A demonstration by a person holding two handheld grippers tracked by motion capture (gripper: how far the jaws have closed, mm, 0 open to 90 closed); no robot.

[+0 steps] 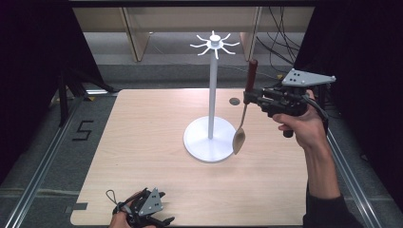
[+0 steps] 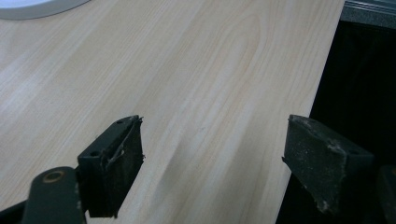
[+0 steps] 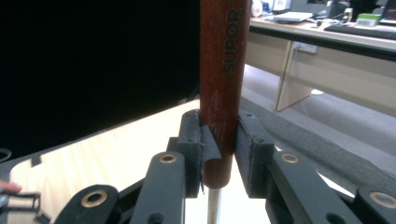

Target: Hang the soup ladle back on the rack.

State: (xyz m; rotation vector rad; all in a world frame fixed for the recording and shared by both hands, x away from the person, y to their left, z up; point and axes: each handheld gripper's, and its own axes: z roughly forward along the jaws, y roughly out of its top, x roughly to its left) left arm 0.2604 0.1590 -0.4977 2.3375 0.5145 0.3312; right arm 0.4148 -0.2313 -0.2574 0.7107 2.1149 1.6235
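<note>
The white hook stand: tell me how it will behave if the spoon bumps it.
The white hook stand probably resists tipping: its round base looks wide and flat on the table. The thin tall pole may wobble if struck near the top. The spoon, held in the right gripper, hangs beside the base.

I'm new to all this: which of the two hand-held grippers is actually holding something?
The right hand-held gripper, raised beside the white stand: it clamps the spoon by its brown handle. The left hand-held gripper is open, low at the table's near edge.
</note>
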